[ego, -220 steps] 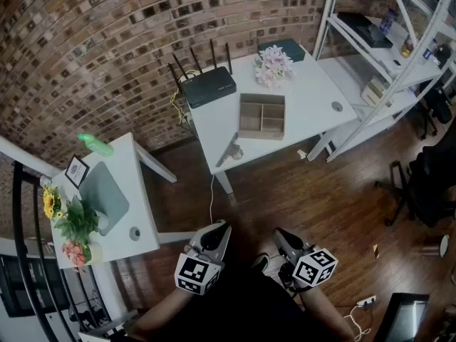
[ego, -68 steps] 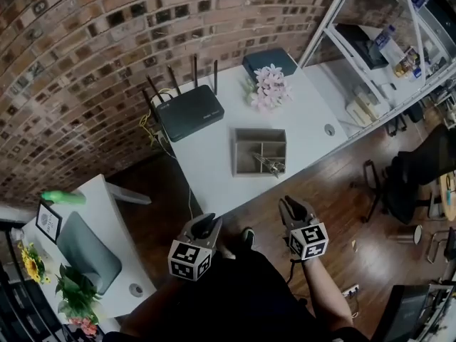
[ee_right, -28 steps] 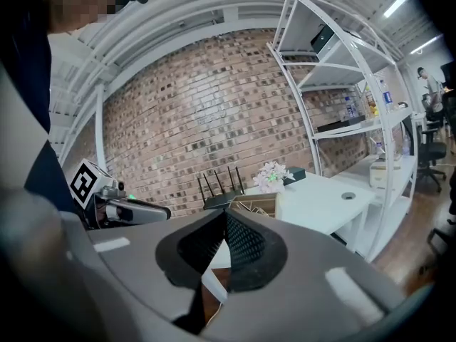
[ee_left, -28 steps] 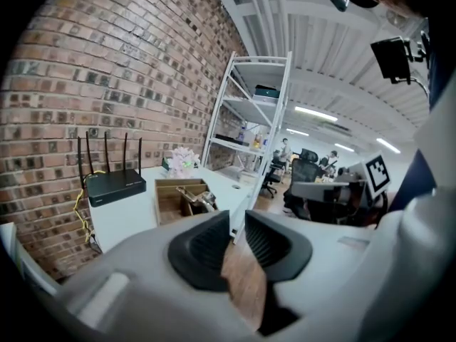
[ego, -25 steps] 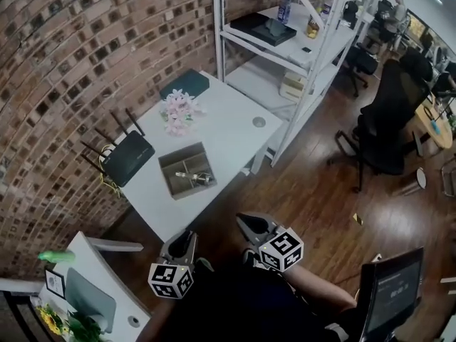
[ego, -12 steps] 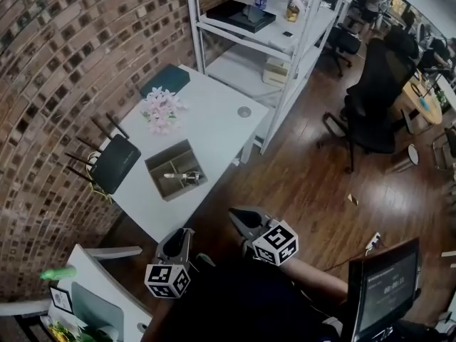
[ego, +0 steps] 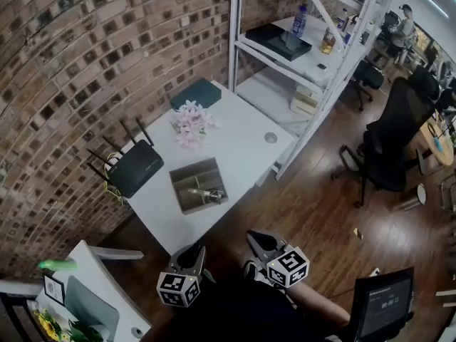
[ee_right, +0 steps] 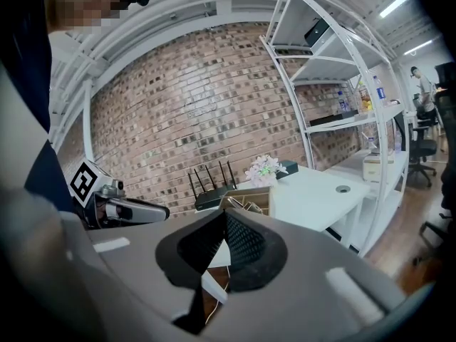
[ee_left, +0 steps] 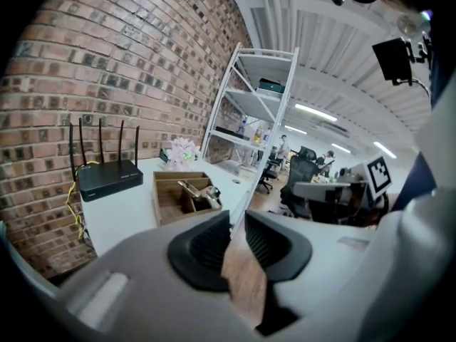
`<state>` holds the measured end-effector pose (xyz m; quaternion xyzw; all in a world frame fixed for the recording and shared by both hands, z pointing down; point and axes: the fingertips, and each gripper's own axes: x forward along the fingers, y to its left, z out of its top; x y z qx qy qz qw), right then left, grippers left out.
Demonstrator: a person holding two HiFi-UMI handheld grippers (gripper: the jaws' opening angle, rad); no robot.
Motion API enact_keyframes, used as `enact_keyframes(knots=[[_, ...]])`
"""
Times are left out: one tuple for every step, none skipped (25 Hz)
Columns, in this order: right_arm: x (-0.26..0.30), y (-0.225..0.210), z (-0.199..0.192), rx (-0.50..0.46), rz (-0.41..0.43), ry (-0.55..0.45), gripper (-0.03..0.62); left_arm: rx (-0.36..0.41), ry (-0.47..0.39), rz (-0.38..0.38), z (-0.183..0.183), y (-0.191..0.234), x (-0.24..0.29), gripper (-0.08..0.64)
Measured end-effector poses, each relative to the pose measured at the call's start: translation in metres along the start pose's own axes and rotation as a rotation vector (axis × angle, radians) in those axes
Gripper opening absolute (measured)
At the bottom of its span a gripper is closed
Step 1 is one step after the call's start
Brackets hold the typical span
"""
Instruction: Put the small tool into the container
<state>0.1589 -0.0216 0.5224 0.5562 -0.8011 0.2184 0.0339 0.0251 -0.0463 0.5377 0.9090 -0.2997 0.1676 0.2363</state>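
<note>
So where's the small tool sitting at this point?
In the head view, the small tool lies inside the wooden container on the white table, right of the router and below the flowers.

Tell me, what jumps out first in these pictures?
A brick wall fills the head view's left, with a white table against it. On the table a wooden container holds a small metal tool, near a black router and pale flowers. At the bottom, the left gripper and right gripper each bear a black-and-white marker cube.
</note>
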Motion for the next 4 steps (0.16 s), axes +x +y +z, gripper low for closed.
enact_keyframes(knots=[[0.0024,0.0023,-0.0008,0.0,0.004,0.005,0.01,-0.004,0.0,0.006,0.0001,0.0027,-0.0027,0.066],[0.0044,0.0048,-0.0015,-0.001,0.009,0.011,0.01,-0.008,0.0,0.012,0.0,0.0051,-0.0056,0.066],[0.0062,0.0073,-0.0021,-0.001,0.013,0.016,0.01,-0.012,-0.001,0.018,-0.0002,0.0071,-0.0084,0.066],[0.0078,0.0097,-0.0027,-0.002,0.017,0.02,0.01,-0.015,-0.001,0.023,-0.0004,0.0091,-0.0111,0.066]])
